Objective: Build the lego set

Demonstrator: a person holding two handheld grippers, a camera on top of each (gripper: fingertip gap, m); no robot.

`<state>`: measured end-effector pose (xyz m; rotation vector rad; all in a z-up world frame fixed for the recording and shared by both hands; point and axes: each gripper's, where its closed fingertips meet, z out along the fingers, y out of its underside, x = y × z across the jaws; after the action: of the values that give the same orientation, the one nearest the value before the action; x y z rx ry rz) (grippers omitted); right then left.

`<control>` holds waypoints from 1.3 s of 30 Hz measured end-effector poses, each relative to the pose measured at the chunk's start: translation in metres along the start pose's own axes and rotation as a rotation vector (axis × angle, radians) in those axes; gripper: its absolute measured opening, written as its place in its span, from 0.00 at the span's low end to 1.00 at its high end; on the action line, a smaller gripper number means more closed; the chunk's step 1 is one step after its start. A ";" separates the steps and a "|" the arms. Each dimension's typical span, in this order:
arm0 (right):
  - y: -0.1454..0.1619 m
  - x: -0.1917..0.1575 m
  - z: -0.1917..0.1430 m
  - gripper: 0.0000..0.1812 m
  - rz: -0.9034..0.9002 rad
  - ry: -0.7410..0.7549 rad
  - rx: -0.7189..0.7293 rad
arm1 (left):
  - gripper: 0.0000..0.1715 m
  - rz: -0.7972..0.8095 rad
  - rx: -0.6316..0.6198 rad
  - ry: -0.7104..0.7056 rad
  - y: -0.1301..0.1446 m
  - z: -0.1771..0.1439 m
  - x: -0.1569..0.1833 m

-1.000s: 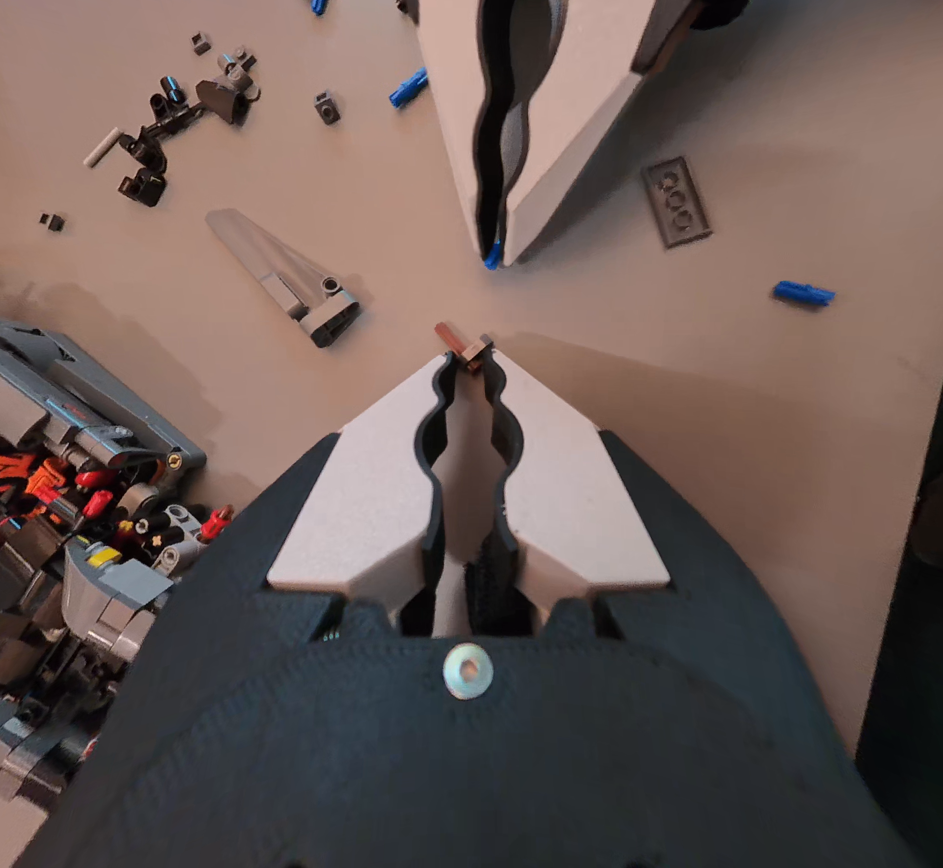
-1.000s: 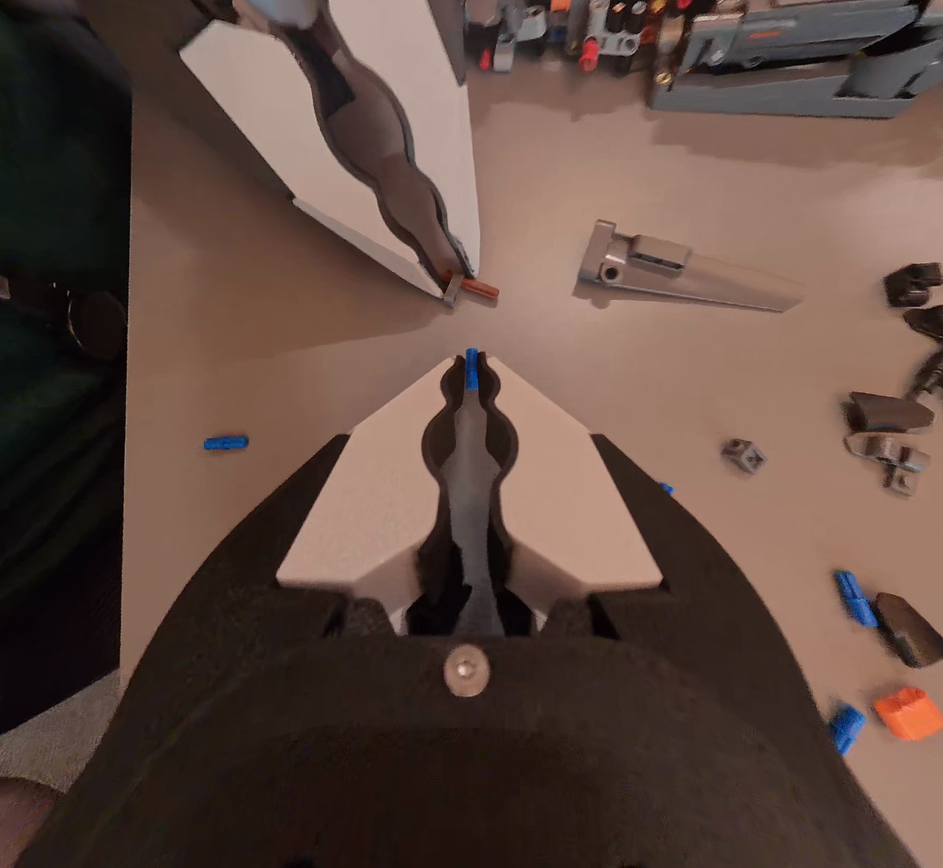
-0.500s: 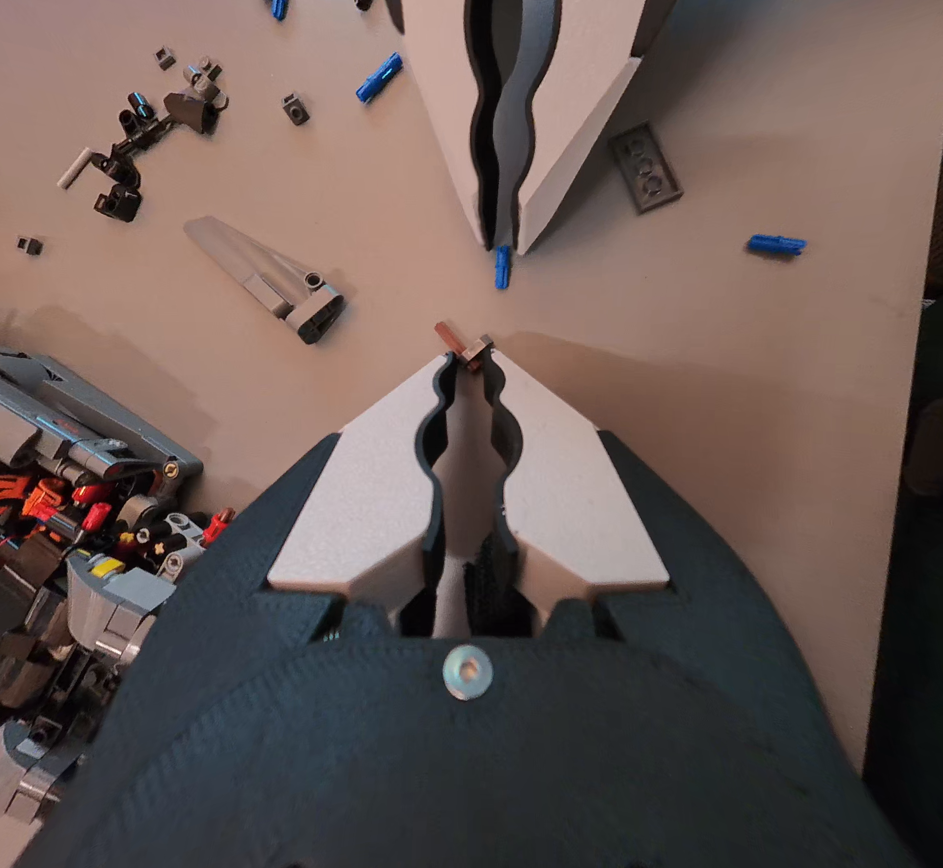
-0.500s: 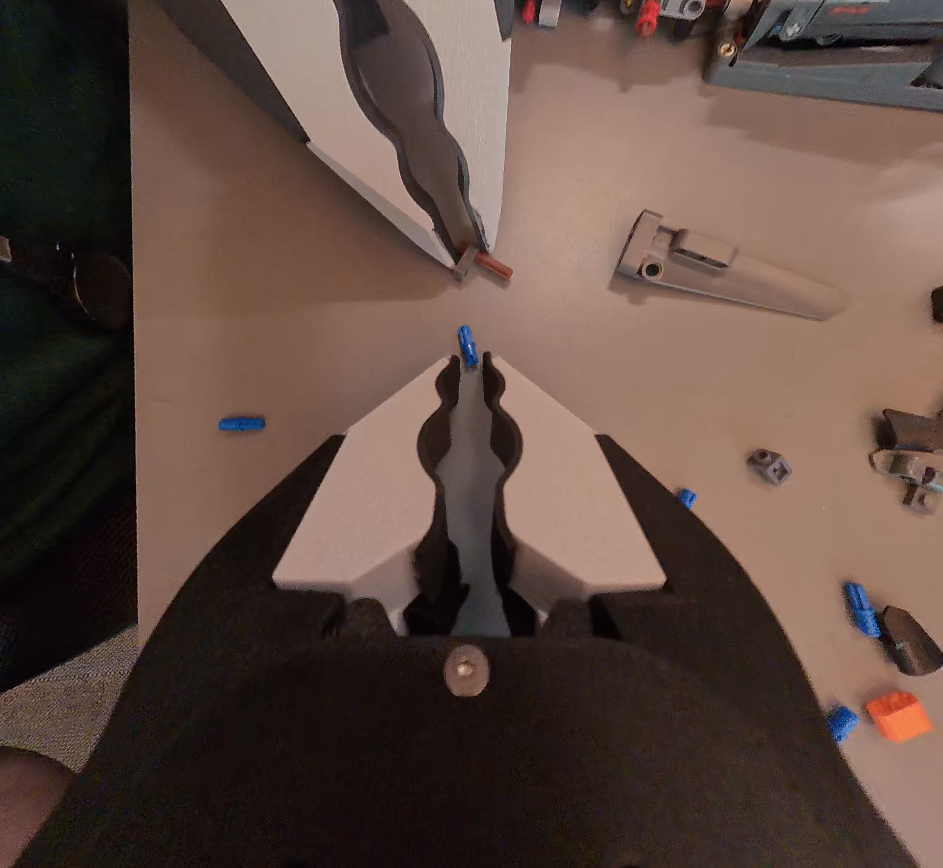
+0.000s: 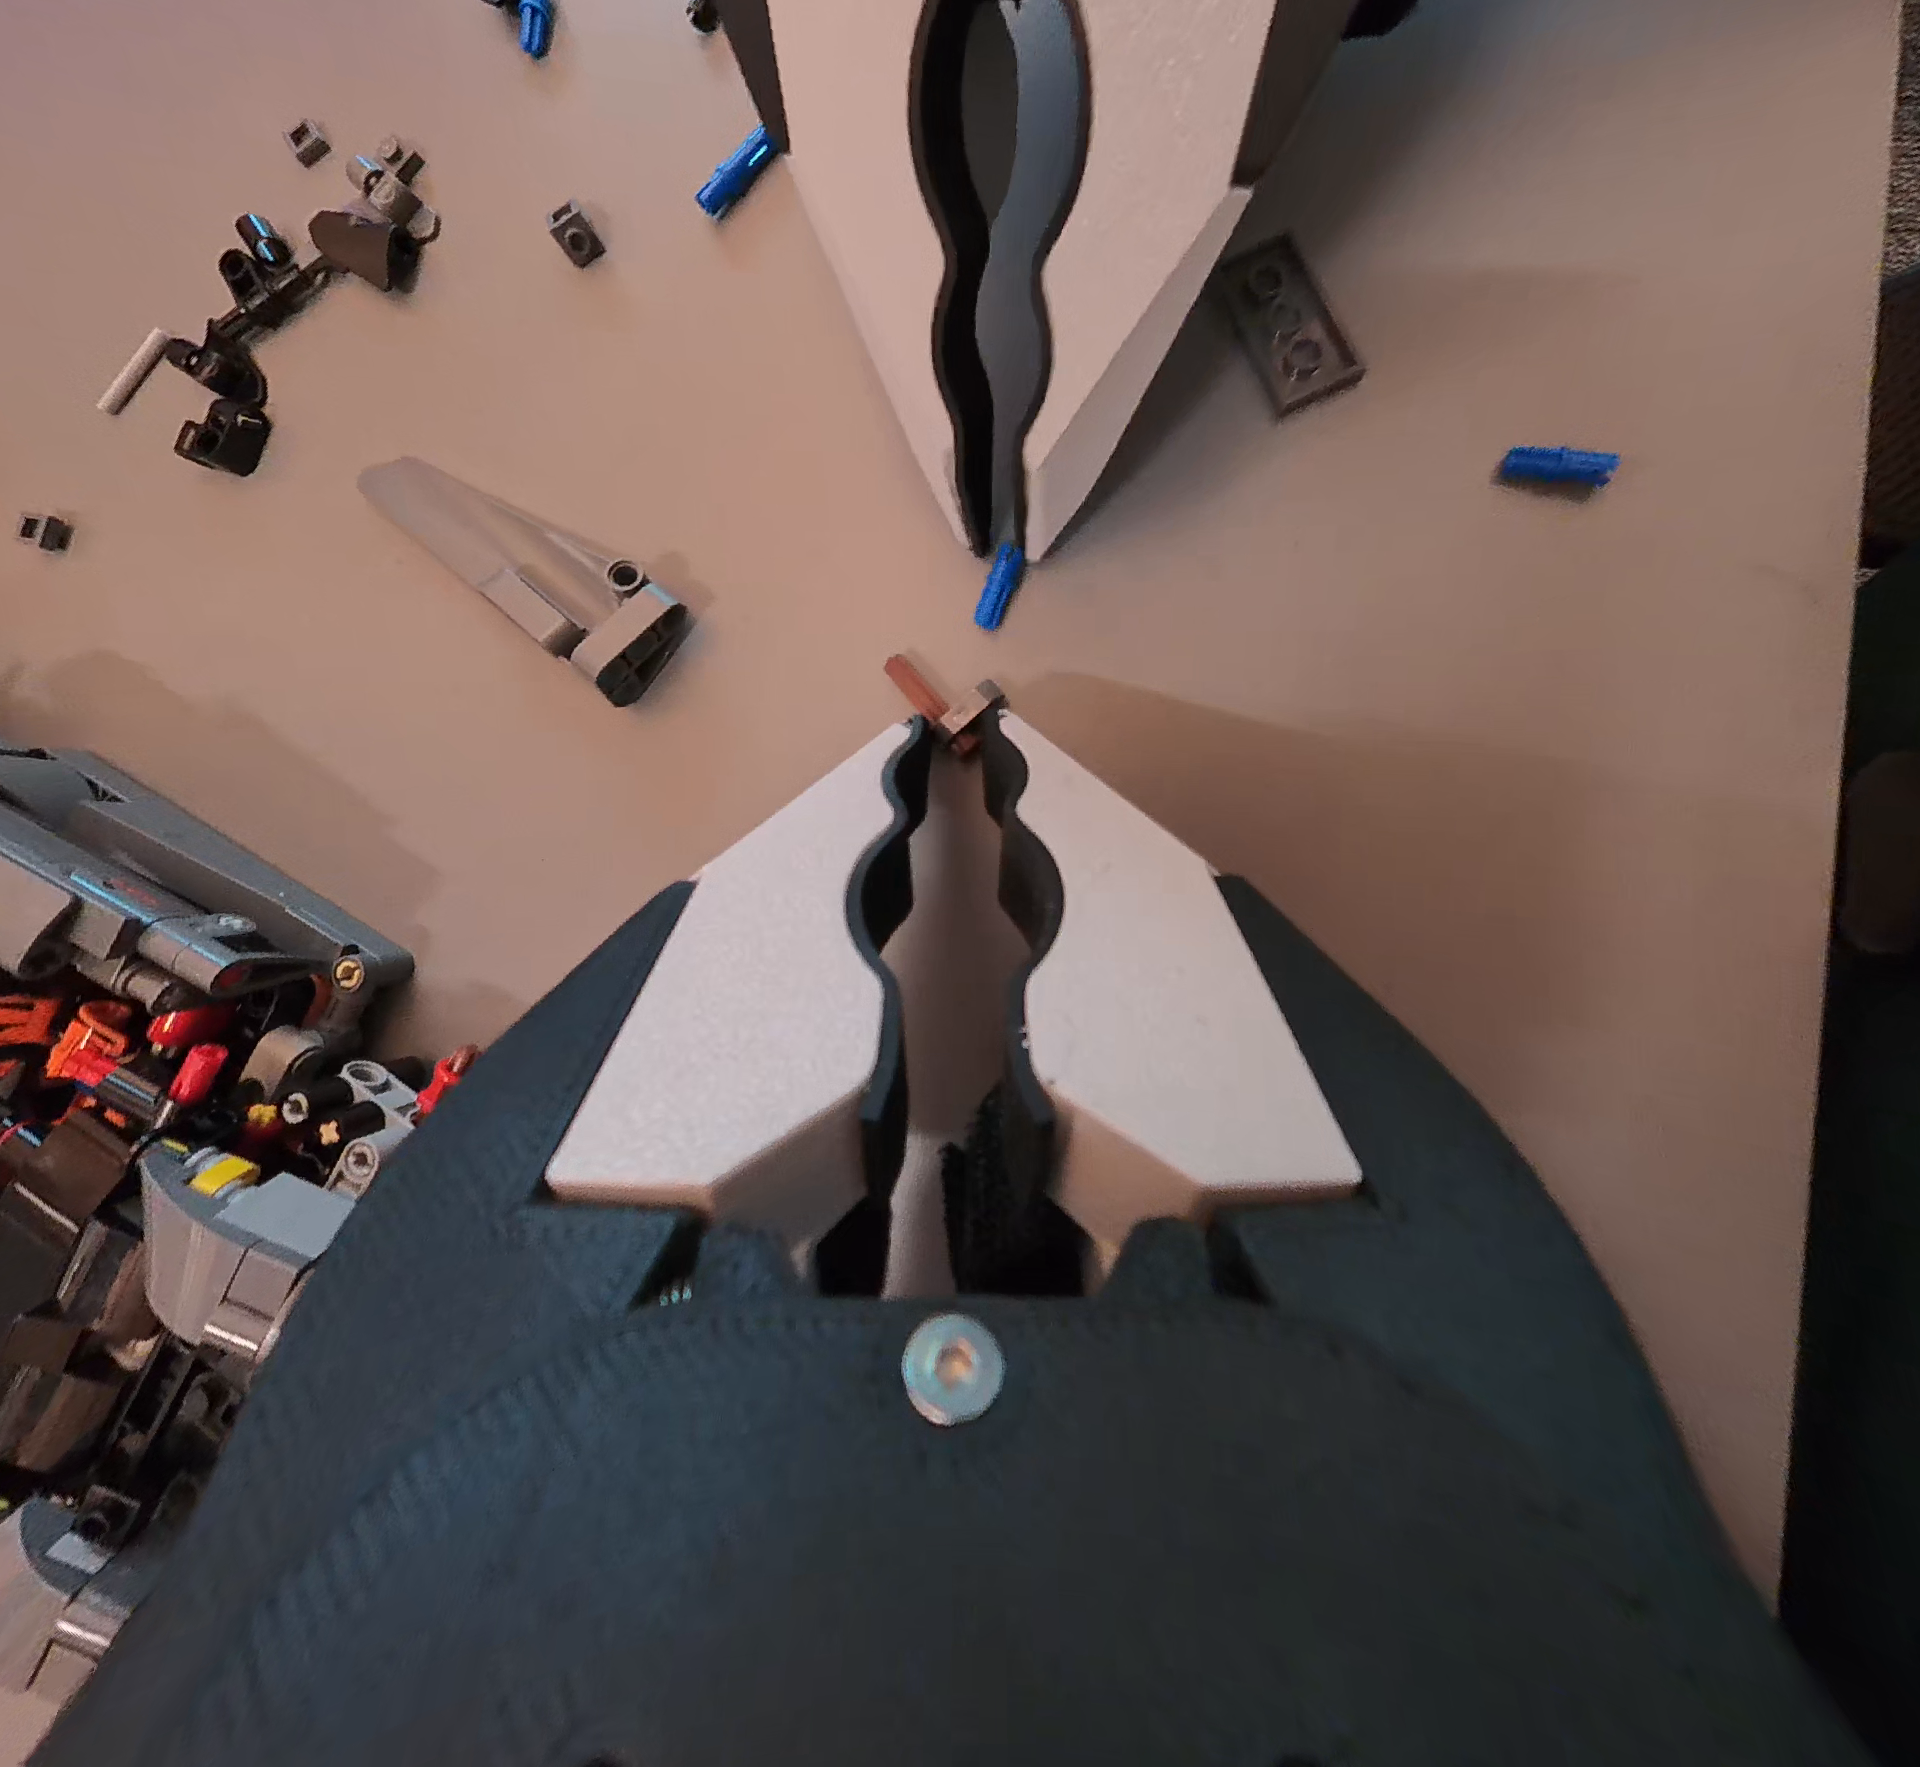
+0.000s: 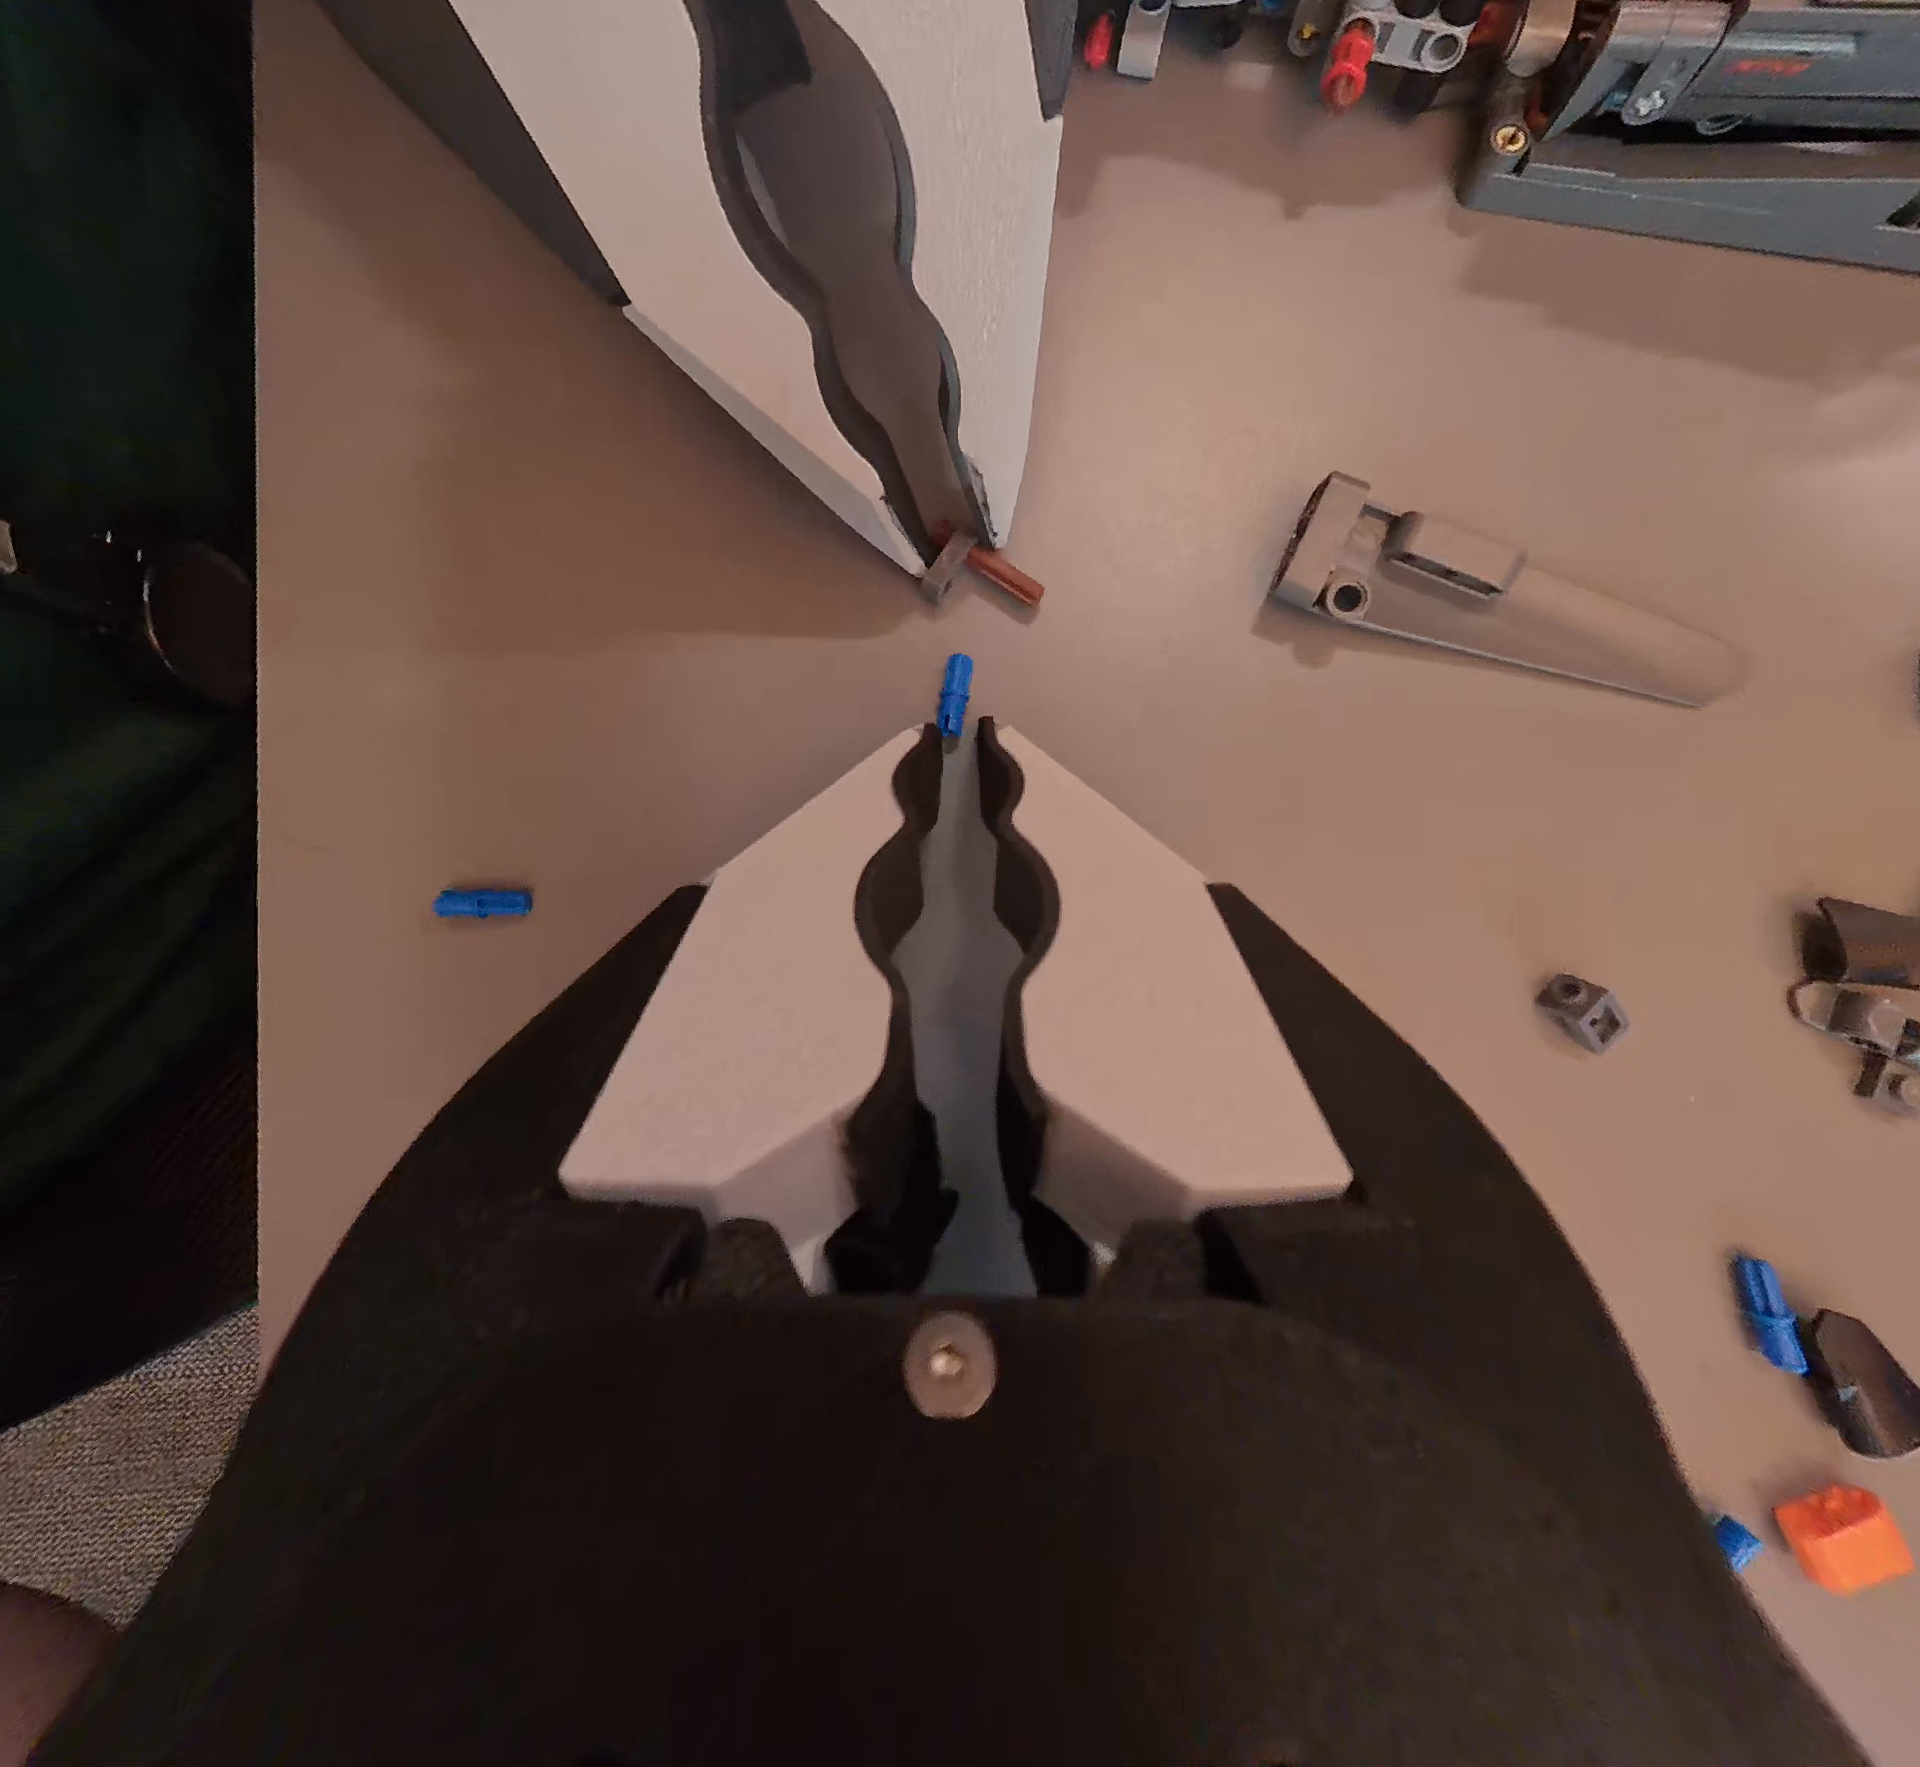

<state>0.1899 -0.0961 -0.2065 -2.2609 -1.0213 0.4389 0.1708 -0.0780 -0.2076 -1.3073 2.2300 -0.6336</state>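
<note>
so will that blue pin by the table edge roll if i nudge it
Probably: the blue pin looks round and lies on its side on the table. It sits near the edge, so it might drop off. Tiny, so likely light.

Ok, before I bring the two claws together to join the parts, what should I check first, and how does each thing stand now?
1. Left claw grips the grey piece with brown axle: ok.
2. Right claw grips the blue pin: cannot tell; only the pin's end sits between the tips.
3. Table between the two claws free of loose parts: ok.
4. Pin lined up with a hole in the grey piece: cannot tell; no hole shows.
5. Spare blue pin on the table: ok.
</note>
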 end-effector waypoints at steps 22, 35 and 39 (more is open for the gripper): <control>-0.010 -0.002 0.008 0.00 -0.053 -0.055 0.004 | 0.05 0.071 0.020 0.048 0.000 0.000 0.004; -0.010 -0.003 0.008 0.00 -0.154 -0.147 0.019 | 0.05 0.113 0.055 0.106 -0.001 0.000 0.005; -0.010 -0.004 0.008 0.00 -0.180 -0.175 0.025 | 0.05 0.116 0.060 0.118 -0.001 0.000 0.005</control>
<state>0.1780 -0.0906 -0.2062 -2.1142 -1.2882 0.5761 0.1693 -0.0826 -0.2079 -1.1286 2.3427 -0.7459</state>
